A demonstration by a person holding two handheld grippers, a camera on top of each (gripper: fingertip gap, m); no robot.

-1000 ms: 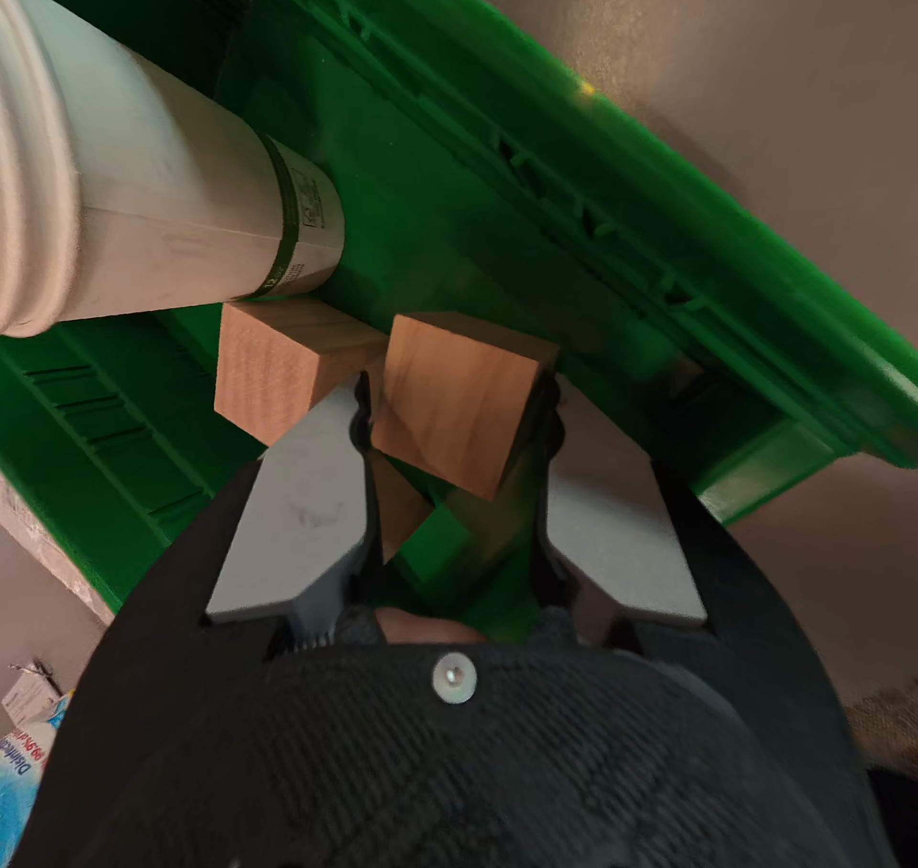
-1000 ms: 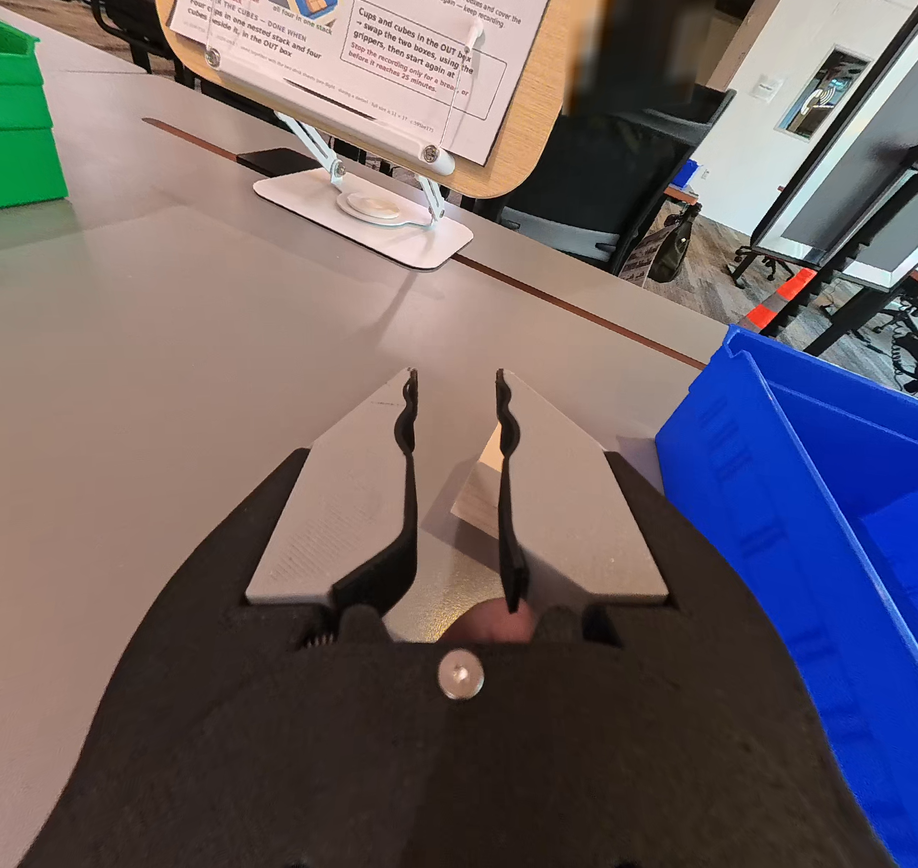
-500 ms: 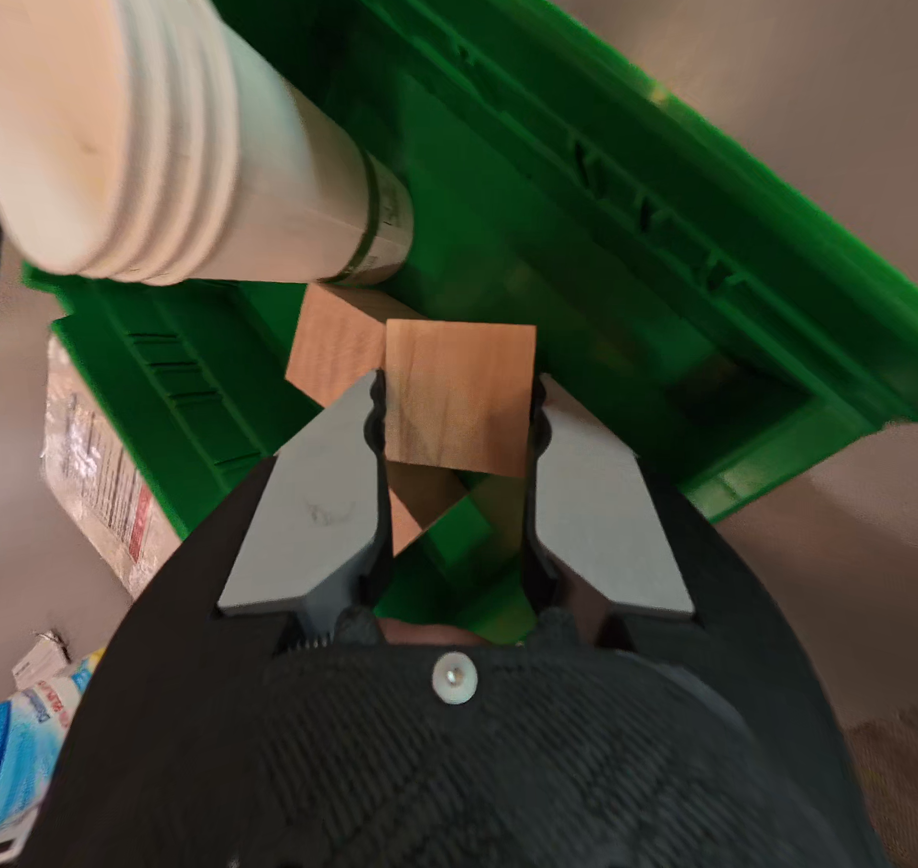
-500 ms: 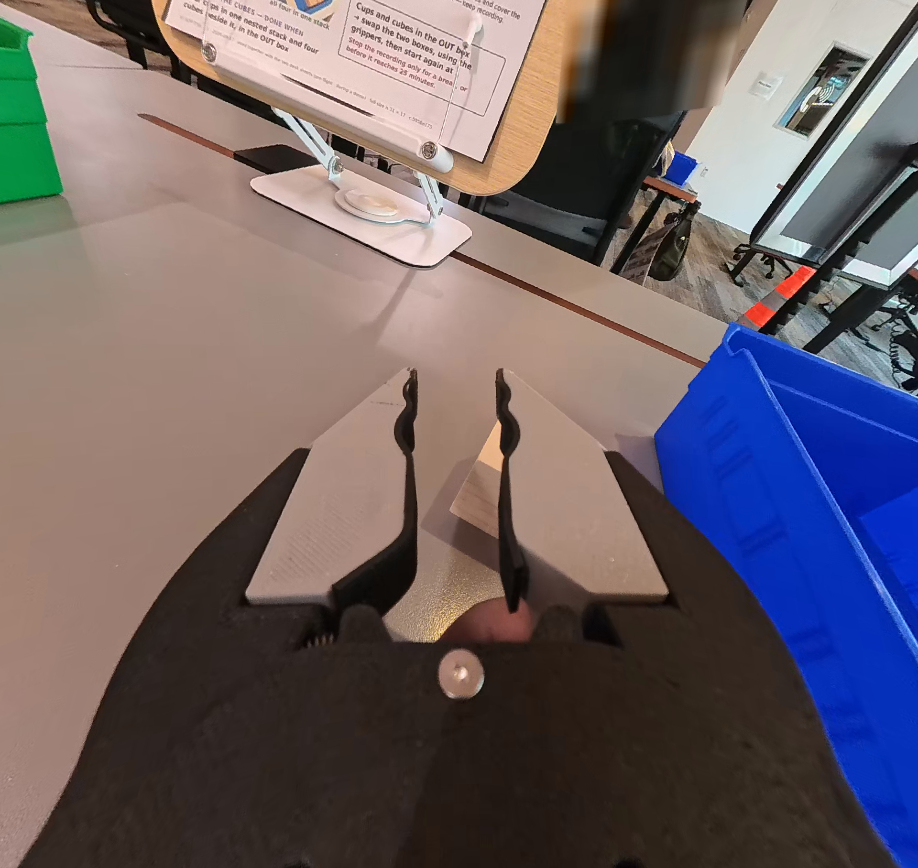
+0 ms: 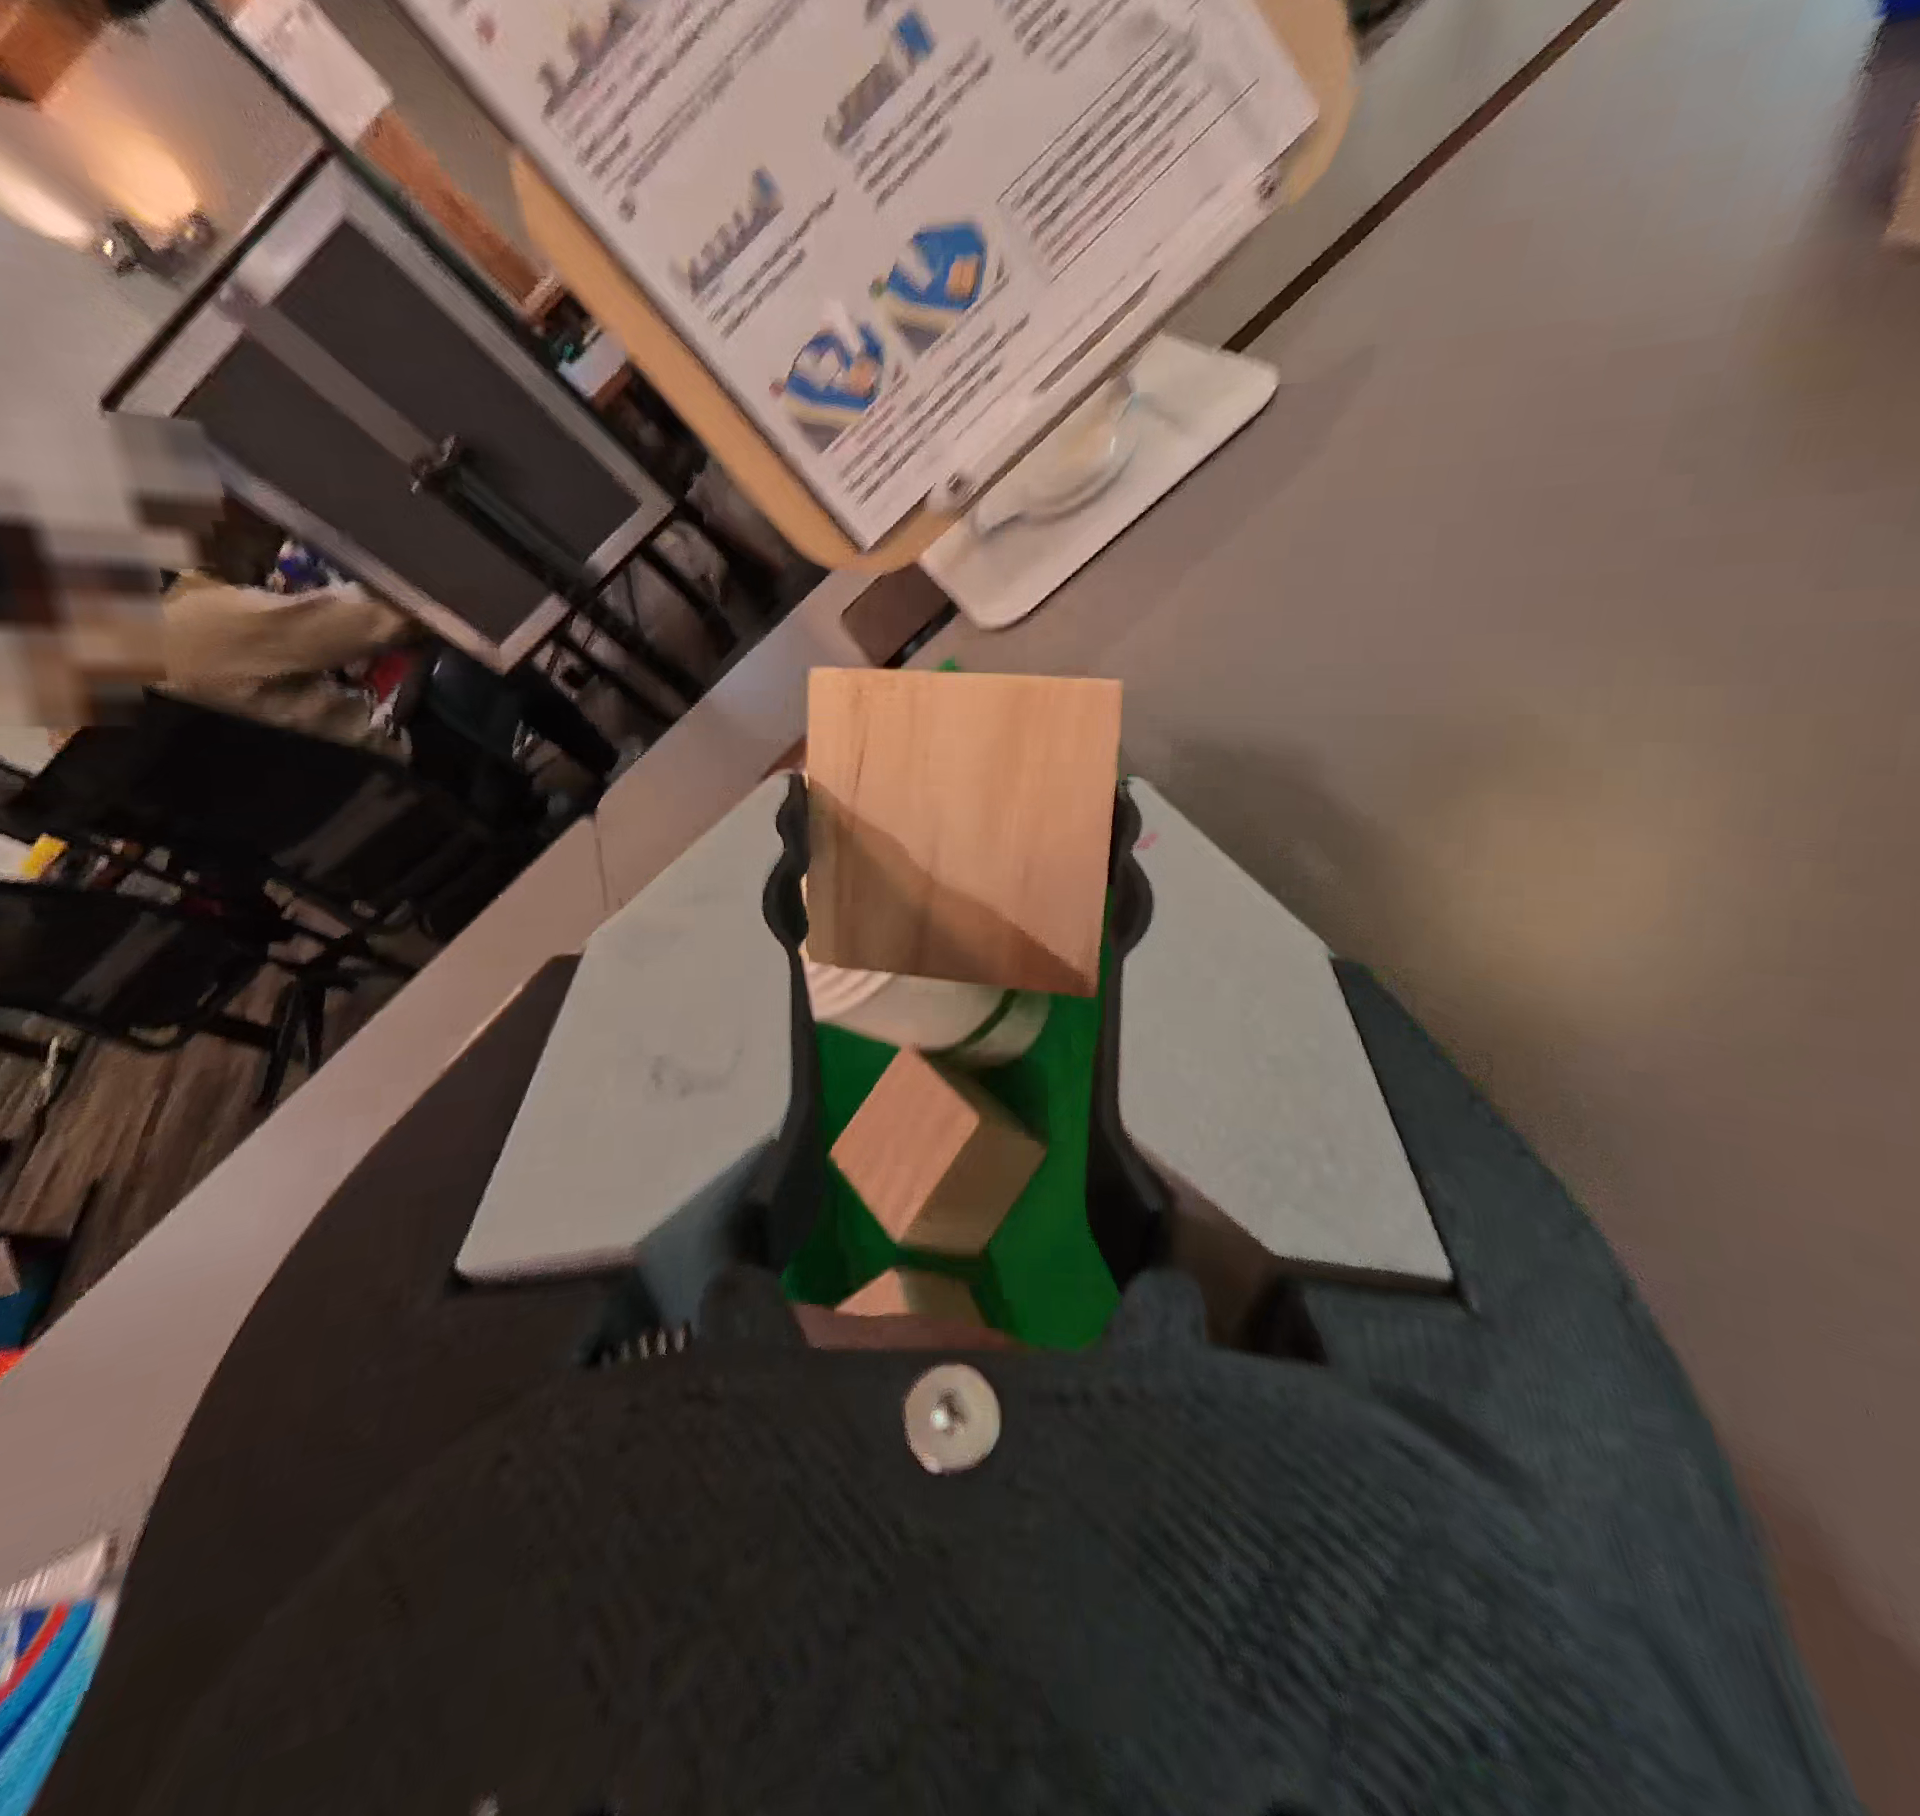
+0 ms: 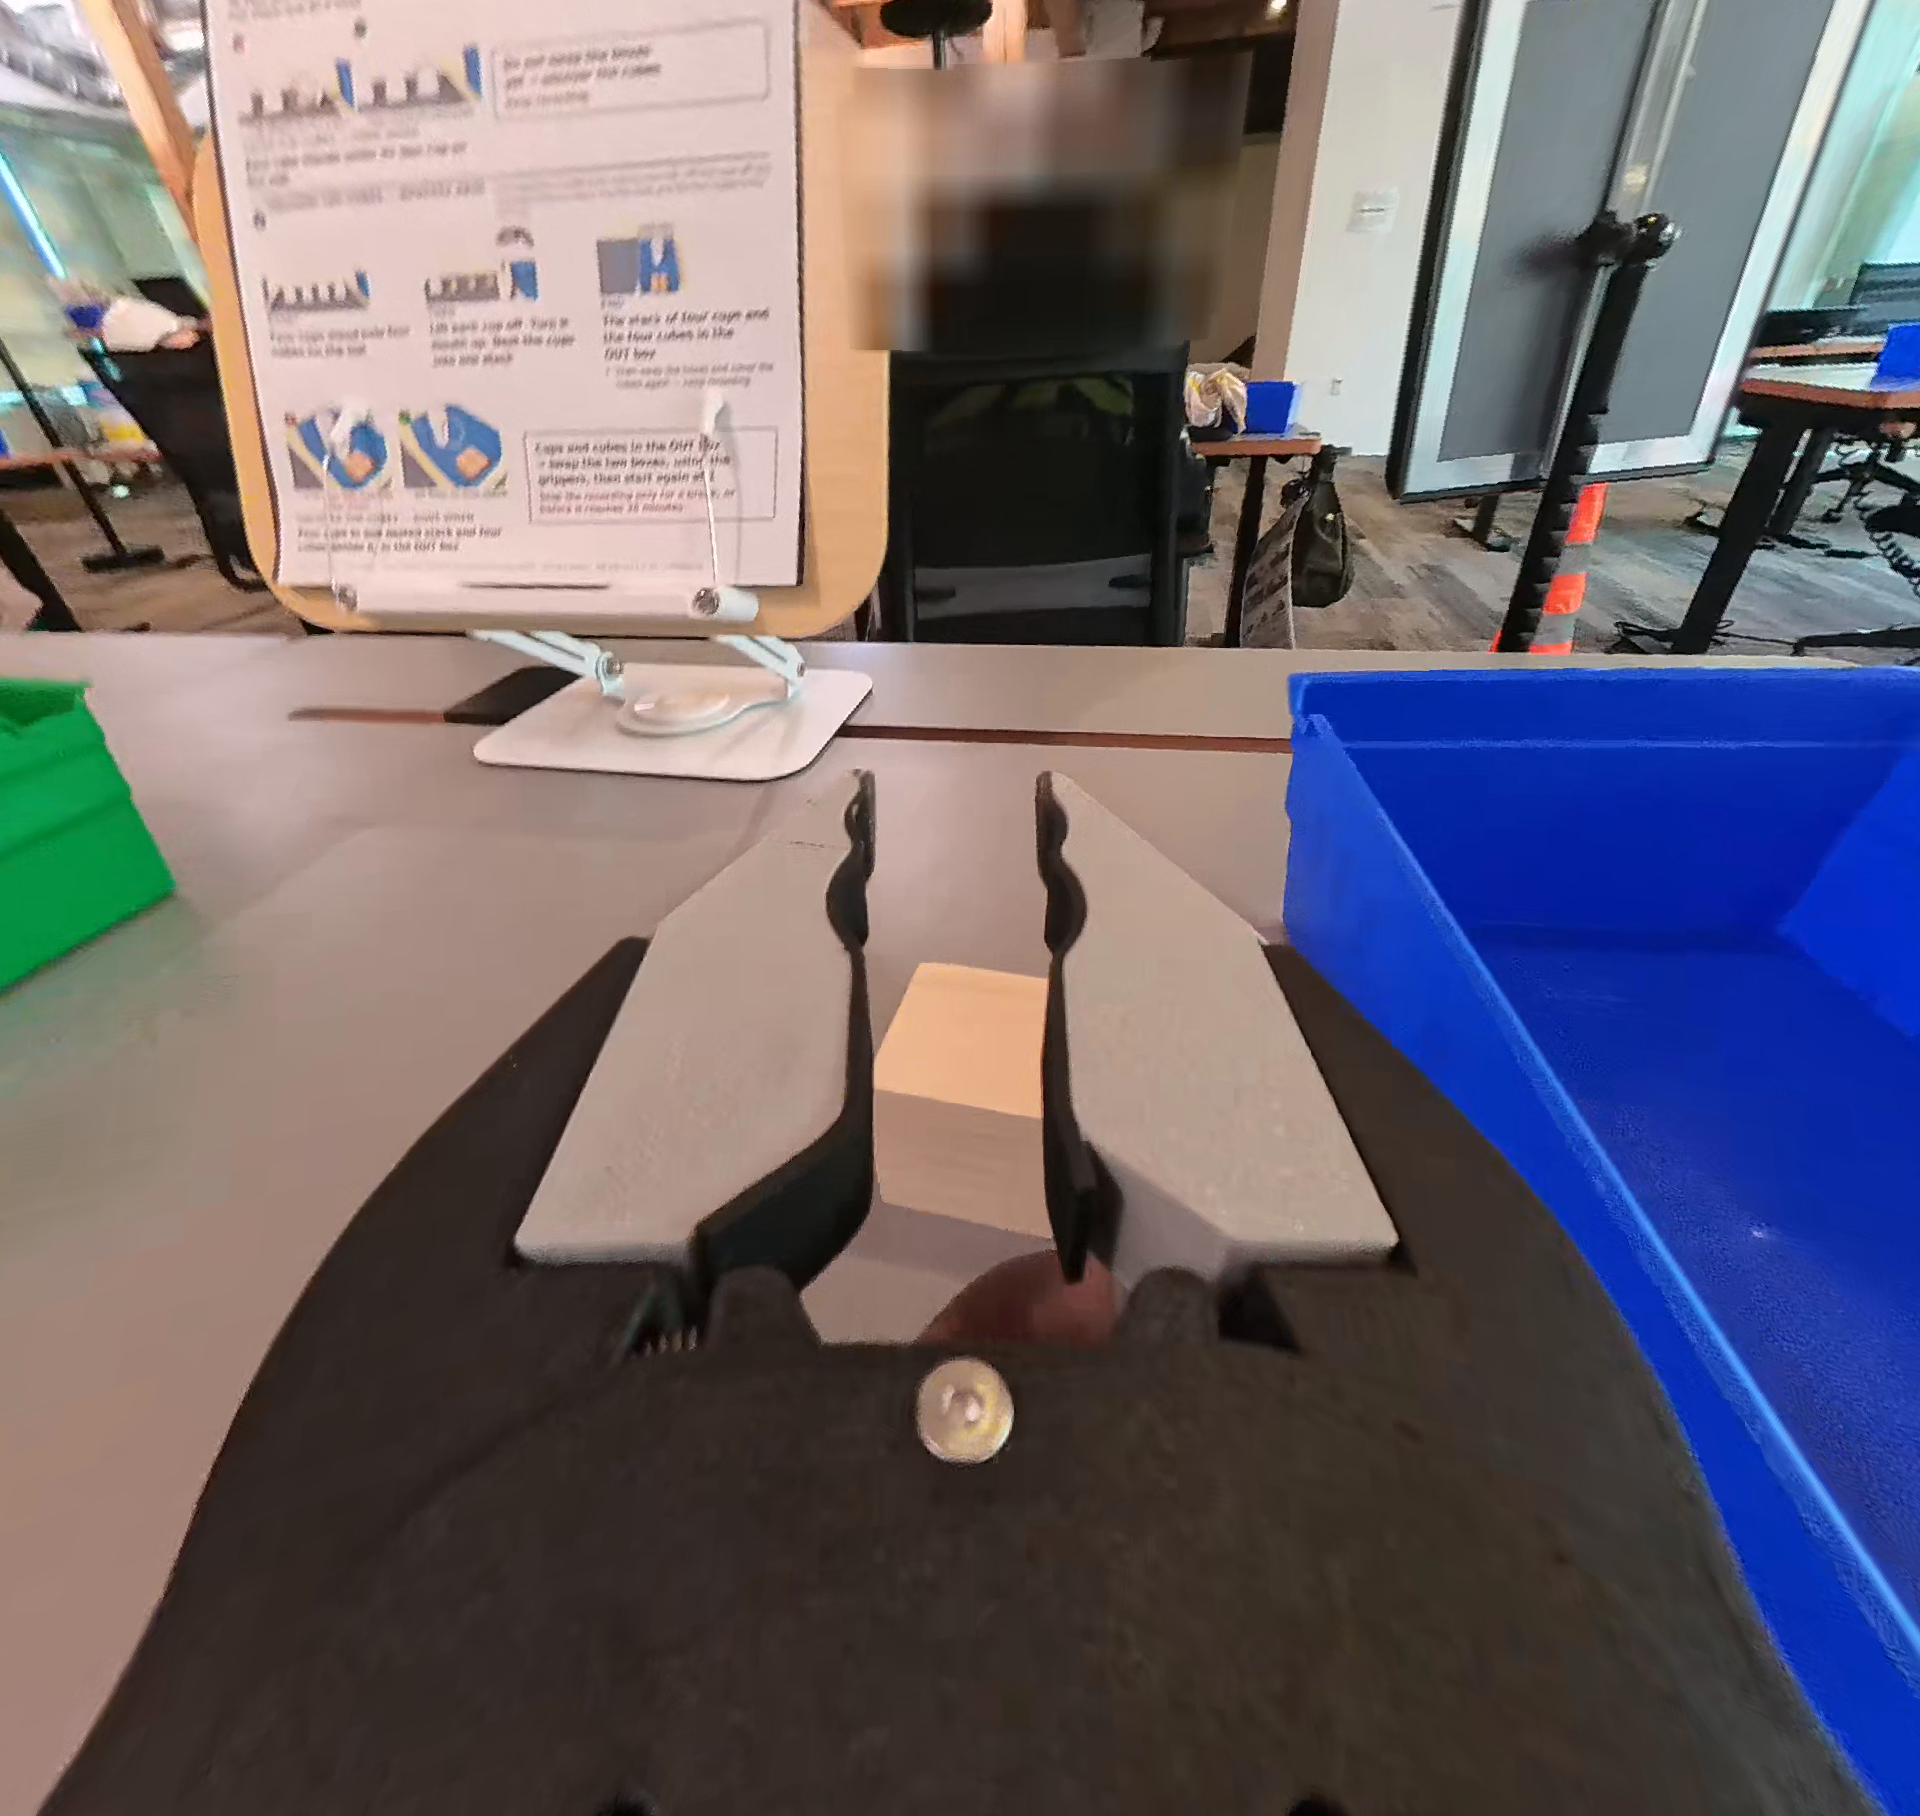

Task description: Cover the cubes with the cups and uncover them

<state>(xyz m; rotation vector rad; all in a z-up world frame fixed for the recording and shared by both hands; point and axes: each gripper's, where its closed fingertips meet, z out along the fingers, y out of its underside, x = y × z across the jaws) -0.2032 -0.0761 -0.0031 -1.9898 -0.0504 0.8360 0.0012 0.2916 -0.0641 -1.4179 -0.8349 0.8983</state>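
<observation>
Left gripper [image 5: 961,836] clamped on a wooden cube [image 5: 961,821], both pads pressed flat against its opposite side faces; the cube sits at the fingertips with roughly its upper half standing proud of them. It is lifted clear above the green bin [image 5: 1049,1236], where at least one more cube [image 5: 914,1143] and the end of a white cup stack [image 5: 935,1018] show down between the fingers. Right gripper [image 6: 951,831] part open and holding nothing; a pale cube [image 6: 961,1091] rests on the grey table [image 6: 312,987] below the gap between its fingers, back from the tips, and the pads do not grip it. That set-down cube lies toward the table's right side, just left of the blue bin [image 6: 1558,883]; the green bin [image 6: 62,831] stands at the left edge. Judgement: the held cube has to travel rightward from the green bin to bare table between the two bins, beside the pale cube. The left gripper owns that move; cubes are equal-sided, so orientation matters little, only a flat landing.
</observation>
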